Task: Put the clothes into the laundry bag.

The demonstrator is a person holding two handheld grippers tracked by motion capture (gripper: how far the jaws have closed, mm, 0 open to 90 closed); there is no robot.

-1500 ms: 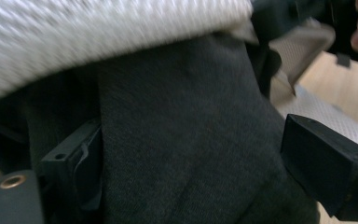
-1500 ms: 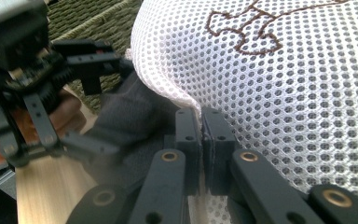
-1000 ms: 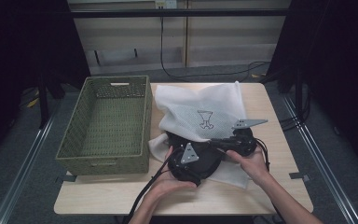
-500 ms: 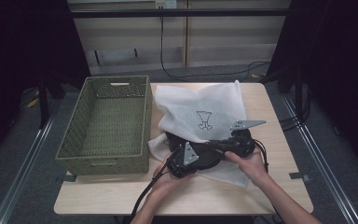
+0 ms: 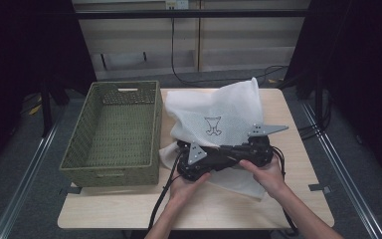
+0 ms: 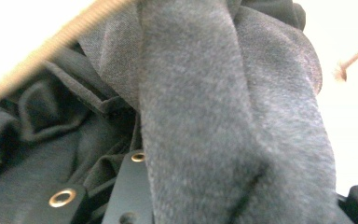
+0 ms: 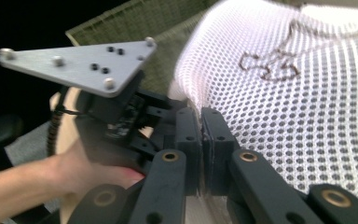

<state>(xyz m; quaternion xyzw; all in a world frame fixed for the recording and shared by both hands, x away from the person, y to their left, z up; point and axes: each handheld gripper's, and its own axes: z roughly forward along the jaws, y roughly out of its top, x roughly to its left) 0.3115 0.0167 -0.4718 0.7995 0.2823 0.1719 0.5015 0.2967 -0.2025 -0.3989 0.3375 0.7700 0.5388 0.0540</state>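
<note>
High view: white mesh laundry bag (image 5: 219, 119) lies on the counter (image 5: 129, 209) just beside a green woven basket (image 5: 114, 129) at 9 o'clock; both hands meet at the bag's near edge.
Right claw view: right claw (image 7: 200, 140) pressed together on the mesh edge; left claw (image 7: 121, 116) close at 10 o'clock.
Left claw view: dark fabric (image 6: 233, 116) crowds the lens; jaws have just been closing on it.
Bag axis: runs 12 to 6, printed emblem upward, far corner lifted.
Hands: left hand (image 5: 186, 186) and right hand (image 5: 266, 174) level, palms inward.
</note>
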